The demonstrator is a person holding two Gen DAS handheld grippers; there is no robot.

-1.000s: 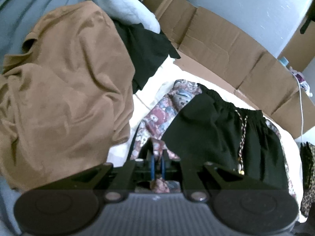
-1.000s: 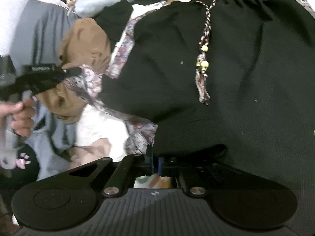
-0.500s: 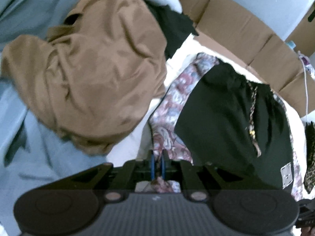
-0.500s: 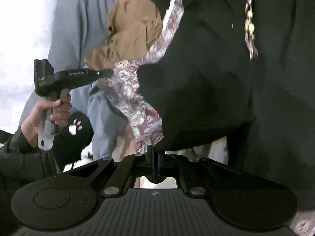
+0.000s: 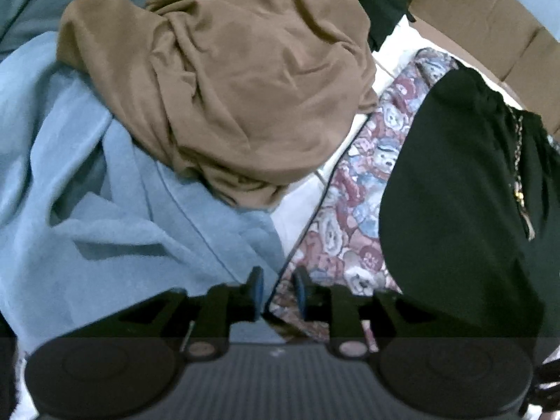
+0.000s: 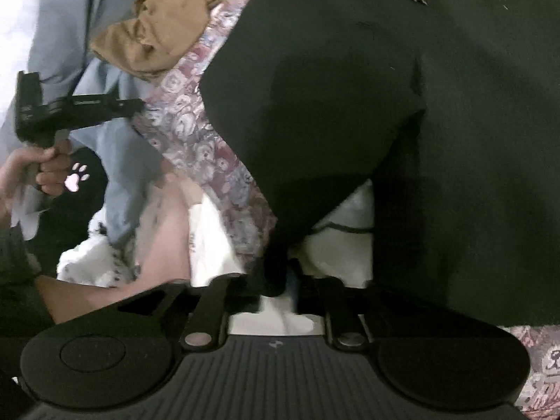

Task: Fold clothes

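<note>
A: Nearest in the left wrist view, what do the left tongs [image 5: 276, 288] show?

B: Jaws opening, blue pads [image 5: 258, 282] apart. The dark piped edge of the bear-print cloth [image 5: 364, 189] runs into the gap between them; neither pad visibly presses on it.

A: And the right tongs [image 6: 280, 280] in the right wrist view?

B: Jaws likewise opening. A hanging corner of the black garment [image 6: 350, 87] dangles between the fingers; whether a pad touches it cannot be told, since the cloth hides the tips.

A: Where do the clothes lie?

B: The black garment lies spread over the bear-print cloth, with a white sheet [image 6: 350, 206] showing under its lower edge. A braided drawstring [image 5: 519, 182] with beads runs down from its gathered waist.

A: Further out?

B: Left of the bear-print cloth, a light blue towel [image 5: 105, 210], touching a crumpled brown garment [image 5: 245, 87] heaped partly on it. Beyond that, another black item [image 5: 381, 3], then flattened cardboard [image 5: 472, 10] at the far edge.

A: Is the person visible?

B: In the right wrist view, a hand [image 6: 45, 168] grips the handle of the left tongs, whose tips meet the bear-print cloth.
</note>
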